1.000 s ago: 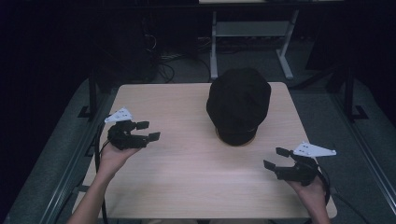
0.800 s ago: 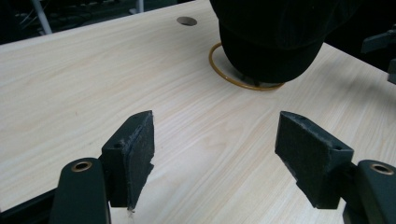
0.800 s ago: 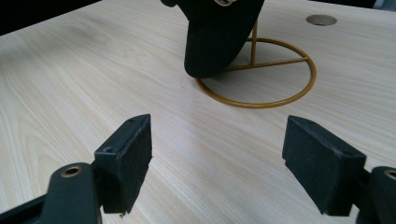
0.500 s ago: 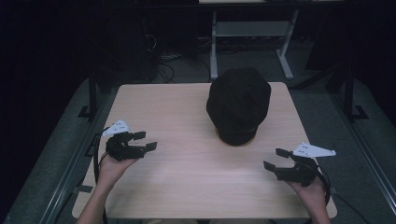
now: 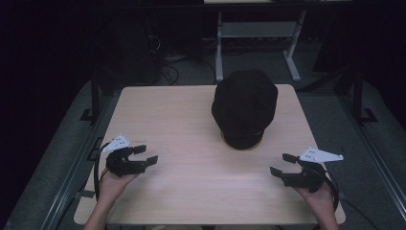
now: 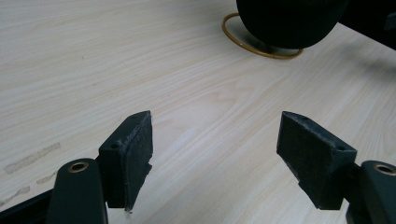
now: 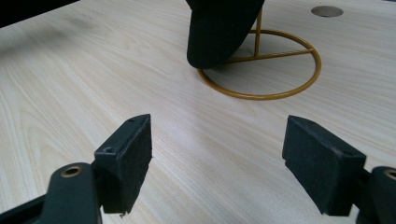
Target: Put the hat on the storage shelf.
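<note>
1. The left gripper (image 5: 145, 155) sits in the person's left hand (image 5: 111, 183), low over the wooden table (image 5: 191, 124), well to the near left of the black cap (image 5: 244, 106). Its jaws are spread wide with nothing between them and point toward the table's middle.
2. The right gripper (image 5: 280, 165) sits in the right hand (image 5: 318, 197), near right of the cap, jaws likewise spread apart and holding nothing, pointing left.
3. The cap rests on a gold wire stand (image 7: 261, 70) whose ring base lies flat on the table, toward the far right.
4. No legible writing appears on the cap, stand or grippers.
</note>
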Available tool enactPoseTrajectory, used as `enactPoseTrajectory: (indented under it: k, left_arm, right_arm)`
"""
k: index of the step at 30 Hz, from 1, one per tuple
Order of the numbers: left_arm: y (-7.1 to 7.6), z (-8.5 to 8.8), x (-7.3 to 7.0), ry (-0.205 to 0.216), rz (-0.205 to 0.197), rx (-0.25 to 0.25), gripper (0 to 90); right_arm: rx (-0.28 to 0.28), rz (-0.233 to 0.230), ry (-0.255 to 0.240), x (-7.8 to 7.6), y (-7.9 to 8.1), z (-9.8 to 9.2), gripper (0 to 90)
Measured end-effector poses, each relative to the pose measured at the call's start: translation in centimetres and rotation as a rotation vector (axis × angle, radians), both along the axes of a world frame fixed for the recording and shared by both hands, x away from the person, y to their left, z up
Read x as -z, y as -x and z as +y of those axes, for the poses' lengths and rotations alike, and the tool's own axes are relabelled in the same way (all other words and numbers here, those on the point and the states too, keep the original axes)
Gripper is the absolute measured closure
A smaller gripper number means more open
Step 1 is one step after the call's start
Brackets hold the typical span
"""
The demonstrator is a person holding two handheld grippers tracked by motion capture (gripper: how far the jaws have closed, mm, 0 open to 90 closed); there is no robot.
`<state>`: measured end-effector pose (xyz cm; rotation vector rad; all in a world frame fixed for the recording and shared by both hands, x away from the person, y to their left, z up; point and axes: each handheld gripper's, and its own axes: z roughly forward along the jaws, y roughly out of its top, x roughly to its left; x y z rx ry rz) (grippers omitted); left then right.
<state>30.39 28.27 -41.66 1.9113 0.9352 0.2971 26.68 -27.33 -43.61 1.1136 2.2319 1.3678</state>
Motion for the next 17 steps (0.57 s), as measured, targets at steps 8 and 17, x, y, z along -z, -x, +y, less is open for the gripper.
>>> enactPoseTrajectory:
  k: [8,17]
  left_arm:
    - [0.9,0.8,1.6,-0.027,0.026,-0.022,26.4]
    - [0.6,1.3,2.1,-0.079,-0.010,-0.063,25.0]
  right_arm:
    - [-0.007,0.004,0.003,0.0,0.0,0.1,23.7]
    - [-0.036,0.009,0.044,0.3,-0.3,0.8,23.7]
